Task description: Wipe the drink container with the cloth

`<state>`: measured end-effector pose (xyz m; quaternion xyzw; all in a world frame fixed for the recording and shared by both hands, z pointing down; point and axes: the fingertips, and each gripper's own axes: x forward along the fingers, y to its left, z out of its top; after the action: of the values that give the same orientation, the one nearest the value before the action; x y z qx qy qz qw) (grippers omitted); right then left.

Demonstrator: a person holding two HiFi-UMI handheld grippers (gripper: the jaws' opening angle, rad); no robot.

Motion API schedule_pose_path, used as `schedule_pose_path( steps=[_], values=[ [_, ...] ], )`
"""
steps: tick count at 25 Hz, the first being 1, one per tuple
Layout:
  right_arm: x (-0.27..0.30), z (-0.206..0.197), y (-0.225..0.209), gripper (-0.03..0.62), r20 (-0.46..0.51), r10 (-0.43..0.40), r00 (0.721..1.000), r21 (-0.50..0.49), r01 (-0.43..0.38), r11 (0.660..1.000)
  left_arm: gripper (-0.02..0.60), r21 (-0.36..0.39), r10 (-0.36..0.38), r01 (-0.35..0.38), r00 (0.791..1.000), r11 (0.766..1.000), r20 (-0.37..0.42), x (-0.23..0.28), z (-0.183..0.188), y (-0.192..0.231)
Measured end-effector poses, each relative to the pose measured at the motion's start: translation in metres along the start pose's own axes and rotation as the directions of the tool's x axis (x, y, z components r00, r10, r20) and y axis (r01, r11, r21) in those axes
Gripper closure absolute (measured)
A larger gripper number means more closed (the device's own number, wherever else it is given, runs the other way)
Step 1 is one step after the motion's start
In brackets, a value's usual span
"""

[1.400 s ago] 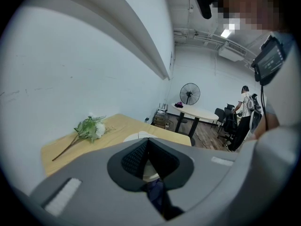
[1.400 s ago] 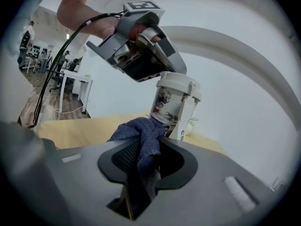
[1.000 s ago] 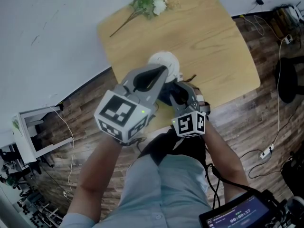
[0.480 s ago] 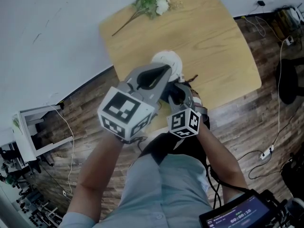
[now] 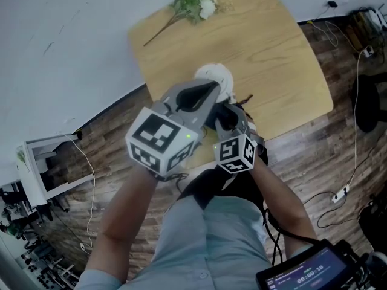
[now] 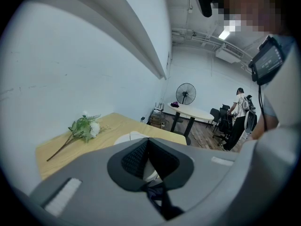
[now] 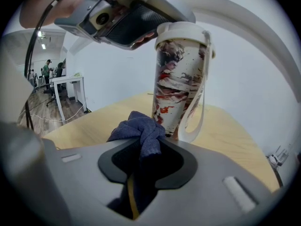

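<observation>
The drink container (image 7: 181,88) is a tall cup with a red and dark pattern, a white lid (image 5: 213,75) and a white strap. It stands upright on the wooden table (image 5: 272,53). From above, my left gripper (image 5: 208,92) is shut on its lid, and the white rim (image 6: 127,138) shows between the jaws. A dark blue cloth (image 7: 138,128) is bunched in my right gripper (image 7: 143,154), which is shut on it low beside the cup's base. The cloth's tip reaches the cup's lower side. The head view hides the cup body under both grippers.
A bunch of white flowers (image 5: 193,5) lies at the table's far edge, away from the cup. The table's near edge runs just below my right gripper (image 5: 233,116). Cables (image 5: 344,192) trail on the wooden floor. A person (image 6: 240,107) stands by a round table far behind.
My right gripper has shifted slightly left and turned a little with the cloth against the cup's lower part. My left gripper stays on the lid.
</observation>
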<state>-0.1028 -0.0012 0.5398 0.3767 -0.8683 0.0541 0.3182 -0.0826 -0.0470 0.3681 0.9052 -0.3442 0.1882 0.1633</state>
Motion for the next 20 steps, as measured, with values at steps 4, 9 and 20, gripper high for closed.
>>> schedule_pose_path(
  steps=[4,9,20],
  values=[
    [-0.003,0.008,-0.004,0.5,0.029,-0.021,0.999,0.017,0.02,1.0,0.569,-0.003,0.001,-0.001,1.0,1.0,-0.001,0.0,-0.001,0.001],
    [-0.009,0.017,-0.004,0.5,0.056,-0.016,0.998,0.041,0.014,0.999,0.571,-0.02,-0.006,0.006,1.0,1.0,0.002,0.002,0.0,0.002],
    [-0.024,0.042,-0.005,0.502,0.138,-0.044,0.989,0.077,0.033,0.996,0.571,-0.029,-0.012,0.012,1.0,0.999,0.003,0.003,0.0,0.004]
  ],
)
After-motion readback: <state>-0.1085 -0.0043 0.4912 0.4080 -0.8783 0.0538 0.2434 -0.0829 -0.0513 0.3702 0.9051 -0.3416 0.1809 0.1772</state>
